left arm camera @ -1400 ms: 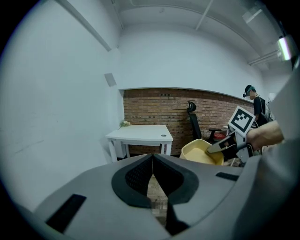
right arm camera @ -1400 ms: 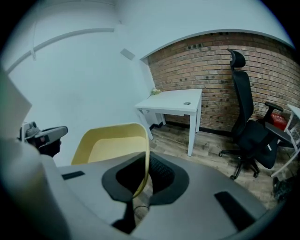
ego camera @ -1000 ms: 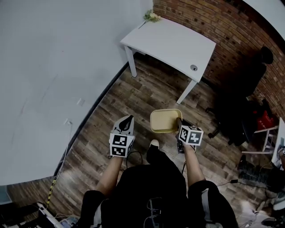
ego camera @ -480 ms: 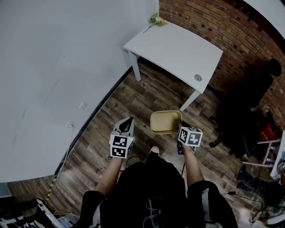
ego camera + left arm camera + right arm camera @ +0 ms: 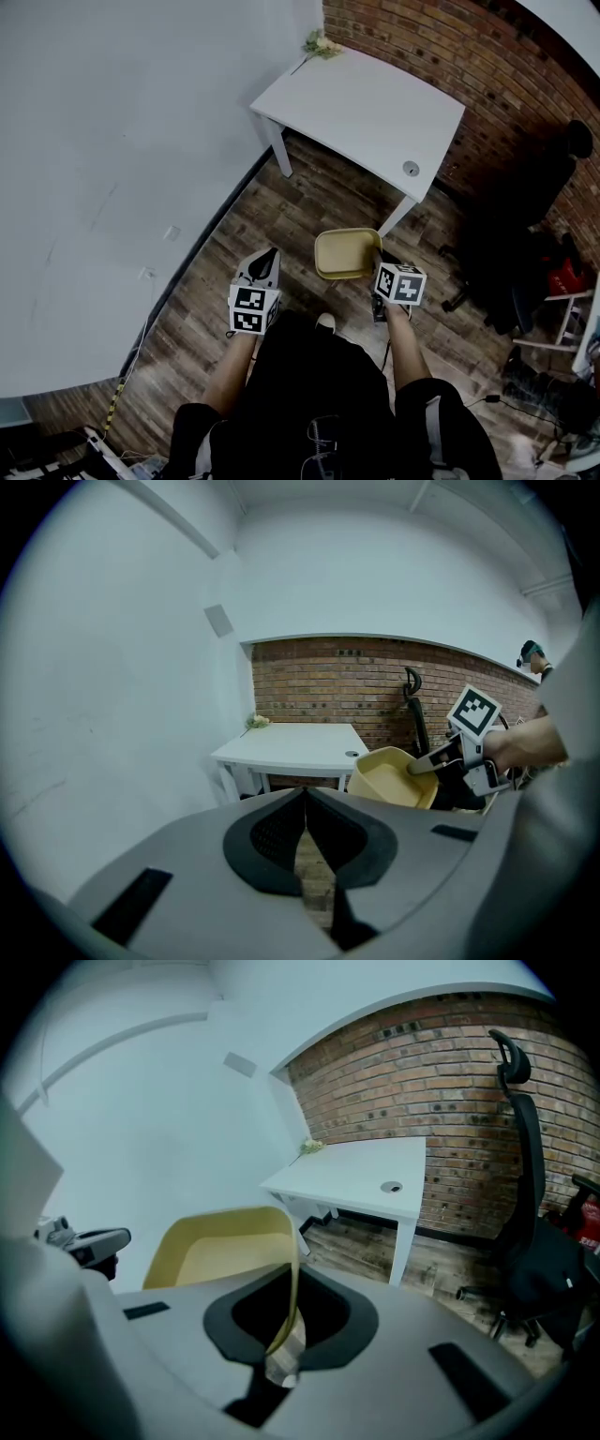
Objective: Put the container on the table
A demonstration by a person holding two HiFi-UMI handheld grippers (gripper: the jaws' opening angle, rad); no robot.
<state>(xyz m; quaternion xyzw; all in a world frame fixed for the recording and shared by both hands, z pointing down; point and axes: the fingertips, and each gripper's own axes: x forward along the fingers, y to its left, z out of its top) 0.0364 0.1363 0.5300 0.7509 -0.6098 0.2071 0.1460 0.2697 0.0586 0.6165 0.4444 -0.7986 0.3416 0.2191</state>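
Hanging over the wood floor (image 5: 211, 281) at the left, the left gripper (image 5: 268, 256) carries nothing: in its own view the two jaws are pressed together tip to tip, with only planks showing beyond them. It sits clear of the load, probably because one gripper is enough for so light a thing.

Just to its right, the yellow plastic container (image 5: 345, 253) is in the air above the floor, mouth up. It seems empty, though the dim head view leaves its bottom hard to read.

The right gripper (image 5: 379, 257) pinches the container's right-hand wall. In the right gripper view the thin yellow rim runs down between the jaws, one inside the tub and one outside, so the tub is carried by a single edge.

The white table (image 5: 366, 98) stands ahead against the brick wall (image 5: 450, 42), well apart from the container. Its top is bare except for a sprig of flowers (image 5: 319, 40) at the far corner. By my reading, the carry is under way and the placing is not yet done.

A black office chair (image 5: 525, 187) sits further right.
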